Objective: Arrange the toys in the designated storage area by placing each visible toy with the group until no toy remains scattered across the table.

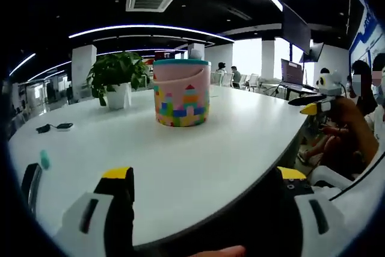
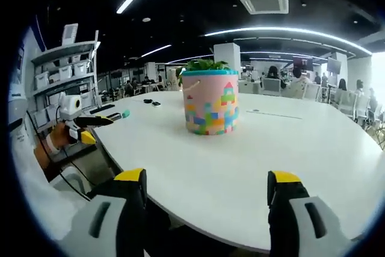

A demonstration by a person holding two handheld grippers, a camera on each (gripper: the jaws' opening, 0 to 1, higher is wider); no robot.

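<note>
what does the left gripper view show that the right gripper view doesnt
Left gripper view: a potted plant in a white pot standing clear beside the bucket, a small teal toy near the table edge, and a black item on the table. Right gripper view: white shelves with bins and a long mark on the tabletop. Both: the pink bucket with coloured blocks on the white table, and open jaws.

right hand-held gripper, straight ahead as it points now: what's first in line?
Likely the pink bucket with the block pattern; bare white table lies between it and the open right hand-held gripper. Depth is uncertain through the fisheye.
</note>
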